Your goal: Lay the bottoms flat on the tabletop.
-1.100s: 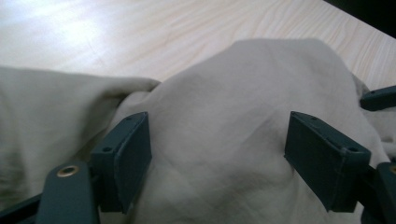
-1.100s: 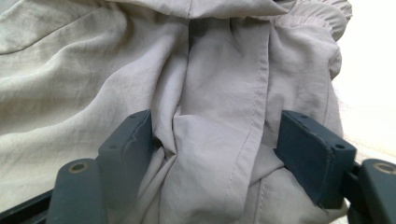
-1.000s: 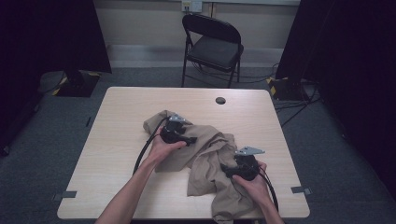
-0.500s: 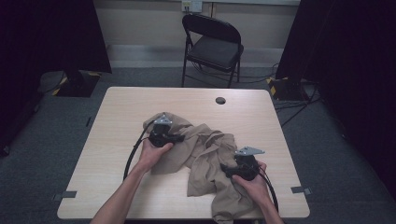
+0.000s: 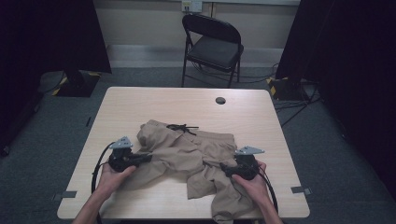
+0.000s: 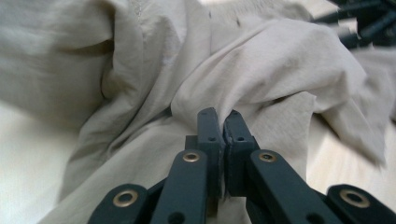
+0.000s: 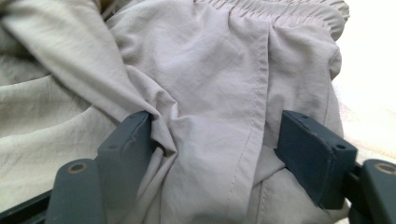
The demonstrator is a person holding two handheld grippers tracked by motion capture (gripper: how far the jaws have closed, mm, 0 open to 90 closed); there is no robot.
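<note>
A crumpled tan garment [image 5: 187, 149] with an elastic waistband and a black drawstring [image 5: 182, 127] lies across the middle of the wooden table [image 5: 261, 121]. My left gripper [image 5: 147, 157] is at its left edge. In the left gripper view it [image 6: 223, 119] is shut on a fold of the cloth [image 6: 280, 56]. My right gripper [image 5: 225, 168] rests on the garment's right part, near the front edge. Its jaws [image 7: 215, 140] stand wide open with wrinkled fabric [image 7: 210, 56] and a seam lying between them. One end of the garment hangs over the table's front edge.
A small black round cap [image 5: 220, 100] sits in the tabletop at the far side. A black folding chair [image 5: 212, 46] stands behind the table. Dark curtains hang at both sides. Bare wood shows on the far half of the table.
My left gripper has travelled left and toward the front edge with the cloth in it, stretching the garment out sideways. The right gripper has stayed in place.
</note>
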